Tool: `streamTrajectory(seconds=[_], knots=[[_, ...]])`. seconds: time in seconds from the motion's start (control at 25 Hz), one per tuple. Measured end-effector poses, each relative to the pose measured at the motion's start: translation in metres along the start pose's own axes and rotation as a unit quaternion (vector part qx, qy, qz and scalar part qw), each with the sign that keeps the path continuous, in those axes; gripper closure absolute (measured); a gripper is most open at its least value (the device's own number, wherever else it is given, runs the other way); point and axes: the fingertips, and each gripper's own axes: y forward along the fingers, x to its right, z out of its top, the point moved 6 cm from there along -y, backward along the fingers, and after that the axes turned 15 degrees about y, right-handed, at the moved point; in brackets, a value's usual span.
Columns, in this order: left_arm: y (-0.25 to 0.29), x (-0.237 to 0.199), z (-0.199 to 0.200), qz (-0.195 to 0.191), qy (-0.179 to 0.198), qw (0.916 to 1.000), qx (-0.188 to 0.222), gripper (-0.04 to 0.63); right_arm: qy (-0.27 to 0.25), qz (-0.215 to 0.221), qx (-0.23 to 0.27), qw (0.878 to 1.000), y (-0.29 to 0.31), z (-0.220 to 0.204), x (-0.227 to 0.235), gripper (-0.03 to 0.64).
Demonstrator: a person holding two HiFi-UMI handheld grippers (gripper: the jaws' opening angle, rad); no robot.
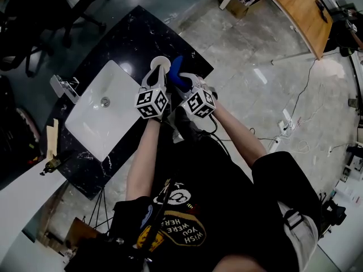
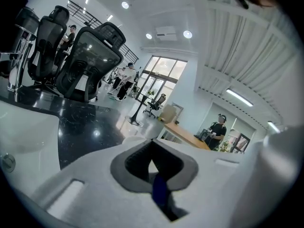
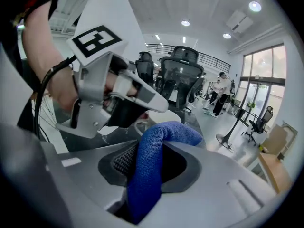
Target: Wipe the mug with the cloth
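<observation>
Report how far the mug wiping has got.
Done: right gripper is shut on the blue cloth, left gripper appears to hold the white mug over the counter. In hand: the cloth is right beside the mug. Left: the wiping itself; how much is finished cannot be told.

Person is wearing a black tee [image 1: 227, 180] w/ yellow & white print [image 1: 181, 224]. Left tool [image 1: 156, 75] & right tool [image 1: 184, 84] are each showing a white-grey plastic body, carrying a cube w/ b&w square markers; black cable [image 1: 214, 130] is trailing off the right one
</observation>
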Motion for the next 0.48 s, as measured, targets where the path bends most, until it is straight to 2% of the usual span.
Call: streamTrajectory(seconds=[0.08, 0.28, 0.48], knots=[[-0.002, -0.002, 0.000, 0.005, 0.005, 1.0000, -0.002, 0.591, 0.001, 0.000, -0.007, 1.000, -0.001, -0.007, 0.002, 0.502], [-0.014, -0.019, -0.004, 0.028, -0.006, 0.9996, -0.001, 0.592, 0.061, -0.059, 0.007, 0.996, -0.002, 0.002, 0.051, 0.502], [-0.010, -0.018, -0.002, 0.022, -0.003, 0.9997, -0.004, 0.592, 0.031, -0.047, -0.016, 0.998, 0.021, 0.010, 0.043, 0.502]])
